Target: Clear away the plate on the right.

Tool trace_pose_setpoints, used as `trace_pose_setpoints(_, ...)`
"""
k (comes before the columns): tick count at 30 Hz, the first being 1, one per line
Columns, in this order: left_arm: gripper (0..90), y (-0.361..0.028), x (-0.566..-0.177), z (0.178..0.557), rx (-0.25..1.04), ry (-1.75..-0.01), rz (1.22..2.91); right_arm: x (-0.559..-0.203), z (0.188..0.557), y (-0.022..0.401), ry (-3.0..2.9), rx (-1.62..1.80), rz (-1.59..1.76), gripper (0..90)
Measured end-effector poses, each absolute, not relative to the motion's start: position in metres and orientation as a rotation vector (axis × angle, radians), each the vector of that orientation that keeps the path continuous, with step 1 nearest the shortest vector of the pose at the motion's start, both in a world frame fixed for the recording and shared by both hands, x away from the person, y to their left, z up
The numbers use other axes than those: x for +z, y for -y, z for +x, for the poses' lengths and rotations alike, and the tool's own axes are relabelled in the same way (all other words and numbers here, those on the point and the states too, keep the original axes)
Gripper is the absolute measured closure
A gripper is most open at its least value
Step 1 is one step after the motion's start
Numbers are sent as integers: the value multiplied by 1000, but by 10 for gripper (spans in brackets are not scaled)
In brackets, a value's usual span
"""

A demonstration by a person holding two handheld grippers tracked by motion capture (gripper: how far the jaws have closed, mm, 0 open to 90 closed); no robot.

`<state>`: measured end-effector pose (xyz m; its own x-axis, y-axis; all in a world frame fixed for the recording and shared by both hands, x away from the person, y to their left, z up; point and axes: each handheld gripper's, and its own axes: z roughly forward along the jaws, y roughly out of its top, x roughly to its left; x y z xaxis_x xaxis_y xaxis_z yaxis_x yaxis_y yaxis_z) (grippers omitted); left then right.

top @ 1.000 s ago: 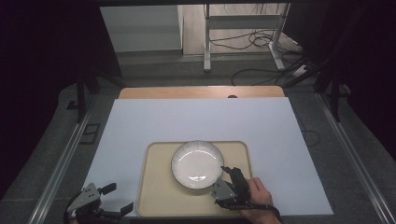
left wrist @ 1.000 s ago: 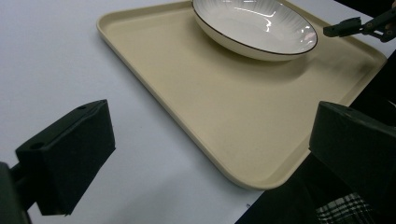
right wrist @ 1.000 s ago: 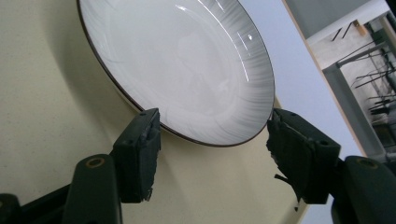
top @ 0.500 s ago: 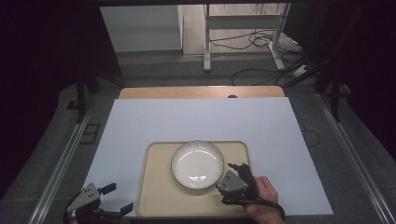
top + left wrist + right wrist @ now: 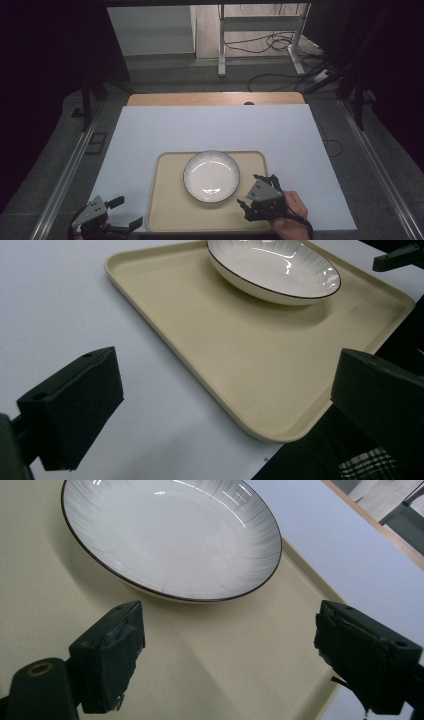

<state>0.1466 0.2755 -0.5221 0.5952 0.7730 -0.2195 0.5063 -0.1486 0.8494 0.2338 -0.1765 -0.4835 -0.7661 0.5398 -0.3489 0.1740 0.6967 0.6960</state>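
White plate [image 5: 211,175] with a dark rim sits on the beige tray [image 5: 170,212], toward the tray's far half, roughly centred left to right. Tray lies on the white sheet [image 5: 210,127] covering the bench [image 5: 215,98], at the near edge.

Right hand-held gripper [image 5: 256,192] is over the tray's near right corner, just beside the plate's near right rim, not touching it. Its jaws have just been opening and stand wide apart with nothing between them; in the right gripper view the plate [image 5: 170,535] lies ahead of the two black pads [image 5: 112,655], clear of both, bare tray [image 5: 215,665] under the gap. Person's hand [image 5: 292,215] wraps the gripper body from the bottom edge.

Left hand-held gripper [image 5: 126,212] sits at the near left, over the sheet just left of the tray's near left corner. Jaws spread wide, empty. In the left gripper view the tray [image 5: 240,370] corner runs between the pads [image 5: 75,407], plate [image 5: 272,270] well ahead, a right gripper tip at top right.
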Motion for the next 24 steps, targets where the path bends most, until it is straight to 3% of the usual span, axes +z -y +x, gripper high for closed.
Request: trace_pose_setpoints(24, 0, -276, -522, 146, 325, -1043, 1805, -488, 231, 213, -2378, 1002, 711, 24)
